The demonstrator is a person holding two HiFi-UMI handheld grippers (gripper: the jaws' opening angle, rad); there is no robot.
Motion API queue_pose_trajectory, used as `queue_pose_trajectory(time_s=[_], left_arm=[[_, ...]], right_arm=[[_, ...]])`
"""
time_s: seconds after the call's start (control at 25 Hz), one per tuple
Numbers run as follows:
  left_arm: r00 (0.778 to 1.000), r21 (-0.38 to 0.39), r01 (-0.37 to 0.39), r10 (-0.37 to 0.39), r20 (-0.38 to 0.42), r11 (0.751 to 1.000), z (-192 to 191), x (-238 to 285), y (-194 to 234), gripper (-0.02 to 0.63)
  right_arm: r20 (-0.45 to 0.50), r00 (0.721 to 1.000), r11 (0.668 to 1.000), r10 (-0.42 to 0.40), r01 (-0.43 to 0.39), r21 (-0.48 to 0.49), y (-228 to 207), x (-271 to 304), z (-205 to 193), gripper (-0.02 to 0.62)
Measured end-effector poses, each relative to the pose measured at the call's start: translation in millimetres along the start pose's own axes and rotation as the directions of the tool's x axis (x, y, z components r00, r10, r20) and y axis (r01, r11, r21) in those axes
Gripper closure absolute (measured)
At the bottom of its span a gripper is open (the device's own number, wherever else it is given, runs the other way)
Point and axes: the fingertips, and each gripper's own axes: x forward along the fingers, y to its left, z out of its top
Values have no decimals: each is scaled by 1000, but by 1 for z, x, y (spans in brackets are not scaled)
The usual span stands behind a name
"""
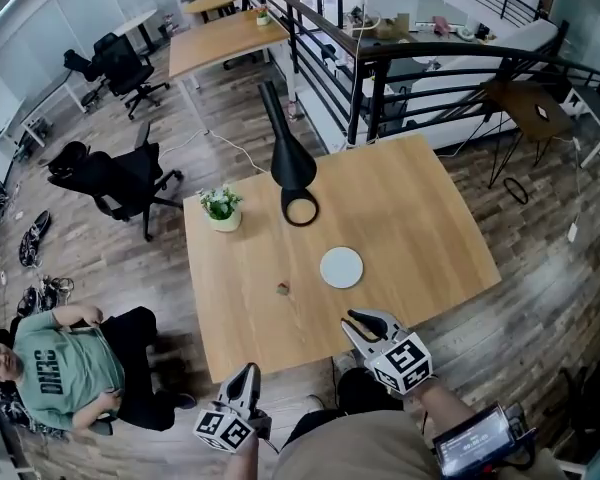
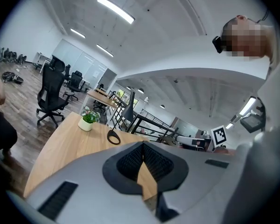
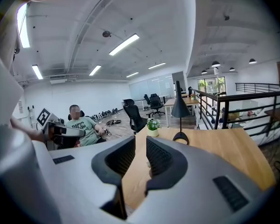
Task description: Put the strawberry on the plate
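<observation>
Jaws: left gripper (image 1: 252, 372) together, right gripper (image 1: 353, 319) apart, empty; lamp (image 1: 290, 168) and plant (image 1: 221, 206) beyond plate (image 1: 341, 267), strawberry (image 1: 283, 288).

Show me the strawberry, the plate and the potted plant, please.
strawberry (image 1: 283, 288): head view, middle of the small fruit.
plate (image 1: 341, 267): head view, its bare white centre.
potted plant (image 1: 221, 204): head view, on its leaves.

Strawberry (image 1: 283, 288) mere speck, too small to confirm; plate (image 1: 341, 267) hidden in both gripper views.
</observation>
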Motion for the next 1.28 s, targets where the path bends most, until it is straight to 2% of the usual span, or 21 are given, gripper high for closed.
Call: queue_pose_trajectory(time_s=[0.72, 1.28], left_arm=[[987, -14, -132, 133, 90, 991, 32, 54, -18, 603], [970, -47, -211, 216, 115, 976, 37, 81, -16, 603]], right_arm=[[-11, 983, 982, 182, -183, -51, -50, 45, 40, 537], [-24, 963, 961, 269, -270, -60, -76, 81, 46, 538]])
